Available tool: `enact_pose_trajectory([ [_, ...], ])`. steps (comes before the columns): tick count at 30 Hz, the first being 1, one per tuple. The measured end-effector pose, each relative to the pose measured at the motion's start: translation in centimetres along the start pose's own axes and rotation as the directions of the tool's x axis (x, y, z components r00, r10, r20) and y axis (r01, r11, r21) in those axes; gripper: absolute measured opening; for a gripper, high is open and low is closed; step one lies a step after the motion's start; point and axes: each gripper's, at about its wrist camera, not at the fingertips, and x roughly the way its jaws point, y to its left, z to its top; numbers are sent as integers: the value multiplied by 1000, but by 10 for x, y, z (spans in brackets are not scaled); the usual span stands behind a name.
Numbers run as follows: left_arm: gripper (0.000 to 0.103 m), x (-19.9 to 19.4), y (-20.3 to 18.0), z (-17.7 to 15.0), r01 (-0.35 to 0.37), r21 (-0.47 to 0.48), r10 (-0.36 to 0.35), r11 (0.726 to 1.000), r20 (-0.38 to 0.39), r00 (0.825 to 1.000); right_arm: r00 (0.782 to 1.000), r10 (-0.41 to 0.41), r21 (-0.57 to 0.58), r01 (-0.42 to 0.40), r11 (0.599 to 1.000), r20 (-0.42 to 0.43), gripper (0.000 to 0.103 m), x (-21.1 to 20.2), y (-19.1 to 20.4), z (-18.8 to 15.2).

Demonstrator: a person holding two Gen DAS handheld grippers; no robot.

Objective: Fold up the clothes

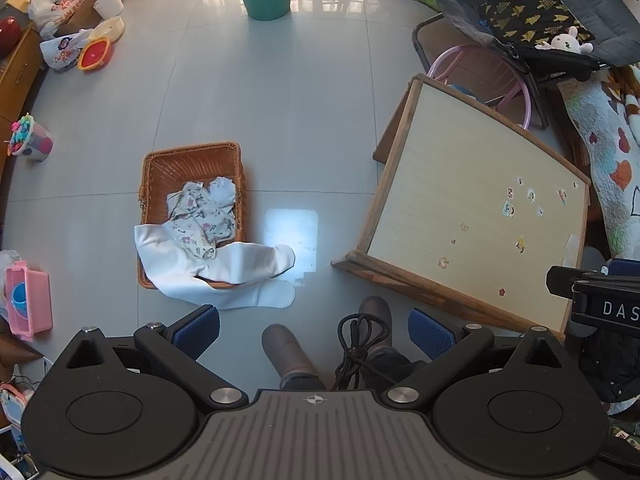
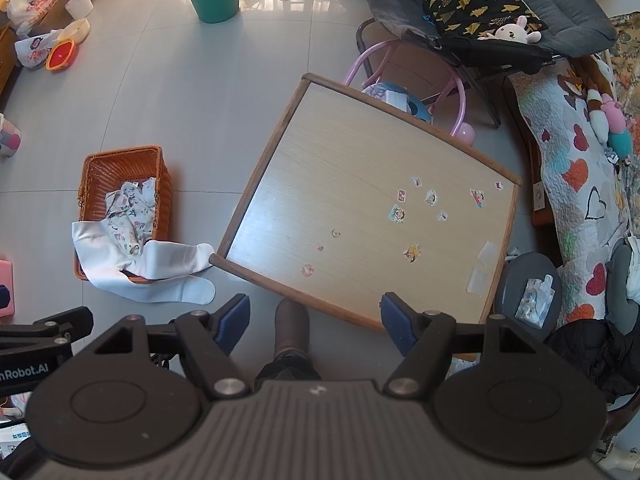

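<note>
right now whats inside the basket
A floral garment lies crumpled in the basket, with white tights draped over its front rim onto the floor. Anything under the clothes is covered.

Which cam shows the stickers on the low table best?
Right wrist. The whole wooden table top sits mid-frame, stickers clear. Left wrist shows the table pushed toward the right edge, stickers smaller.
</note>
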Motion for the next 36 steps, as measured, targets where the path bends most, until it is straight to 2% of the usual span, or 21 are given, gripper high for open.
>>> enact_pose_trajectory([
  [6,101,2,-3,4,-14,-1,14,1000,-21,1000,1000,-1,-7,1,1000,0,72,0,1,1],
  [36,101,8,-6,-6,-5,-21,5,1000,-14,1000,1000,3,-44,-3,999,-2,72,0,3,5],
])
